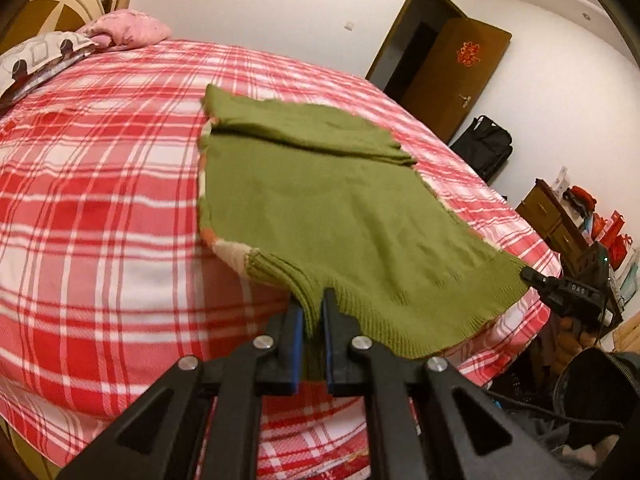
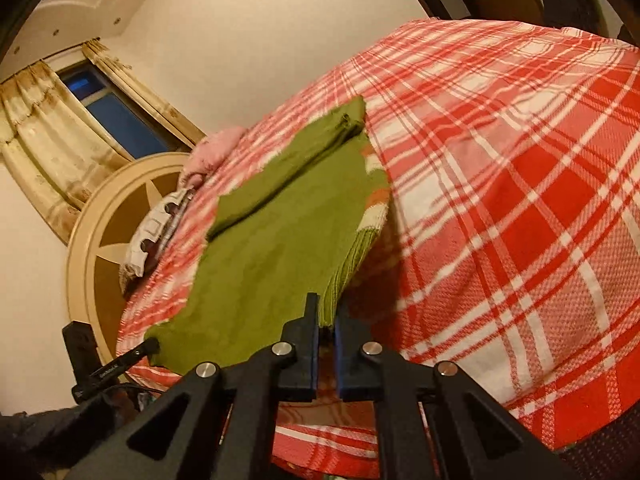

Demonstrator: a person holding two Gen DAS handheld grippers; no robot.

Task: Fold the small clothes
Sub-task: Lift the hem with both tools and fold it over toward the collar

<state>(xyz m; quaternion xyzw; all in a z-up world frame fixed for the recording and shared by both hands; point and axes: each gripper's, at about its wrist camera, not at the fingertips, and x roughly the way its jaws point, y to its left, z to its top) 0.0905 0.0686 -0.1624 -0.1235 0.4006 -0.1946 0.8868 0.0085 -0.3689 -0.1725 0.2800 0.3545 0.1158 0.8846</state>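
Bedroom; red plaid bedspread (image 1: 100,184) on bed. Green knit sweater (image 1: 320,208) lies flat on it, sleeve folded across, long axis running from ribbed hem toward pillows (image 1: 44,56). Left gripper (image 1: 311,320) and right gripper (image 2: 327,320) each pinch a hem corner.

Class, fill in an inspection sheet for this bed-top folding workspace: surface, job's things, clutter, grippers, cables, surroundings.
Surface: bed with red-and-white plaid cover.
Job's things: small olive-green knitted sweater, sleeve folded across, ribbed hem lifted at both corners.
Clutter: pink pillow and grey patterned pillow at the headboard end.
Grippers: left gripper shut on hem; right gripper shut on hem's other corner.
Cables: nothing seen clearly.
Surroundings: open brown wooden door, black bag, curtained window.
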